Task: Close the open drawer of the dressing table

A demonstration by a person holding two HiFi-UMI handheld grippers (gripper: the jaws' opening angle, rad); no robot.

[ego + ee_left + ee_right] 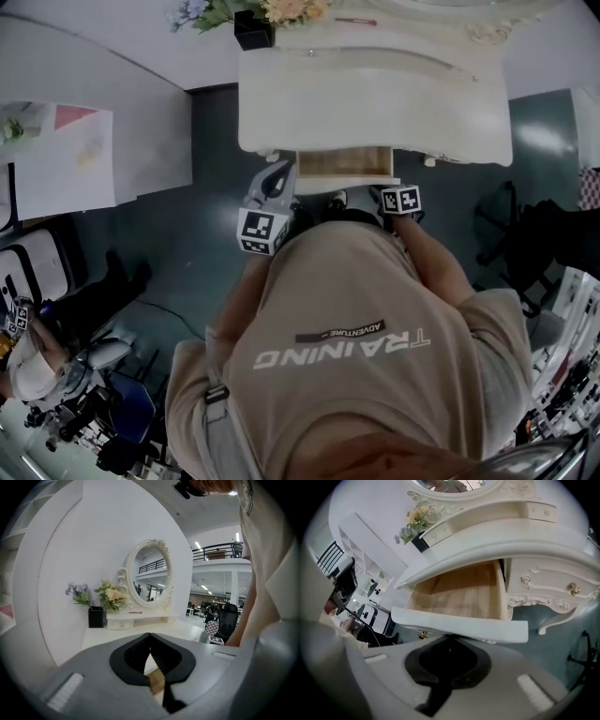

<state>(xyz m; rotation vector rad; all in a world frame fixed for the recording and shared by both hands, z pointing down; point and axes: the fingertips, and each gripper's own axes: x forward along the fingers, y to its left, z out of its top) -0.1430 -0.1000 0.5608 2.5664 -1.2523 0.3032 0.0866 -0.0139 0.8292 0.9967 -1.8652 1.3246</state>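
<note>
Looking down, I see the drawer (345,161) pulled out from the middle of the dressing table (375,89), its front panel towards me. My left gripper (275,180) sits at the panel's left end and my right gripper (449,639) just near of it, both with jaws together and nothing between them.

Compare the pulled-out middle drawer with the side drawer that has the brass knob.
The middle drawer stands pulled out, its bare wooden inside in view; the side drawer sits shut. The middle drawer shows only its front's plain top edge; the side drawer shows a carved face with a brass knob. Both fronts are cream white.
</note>
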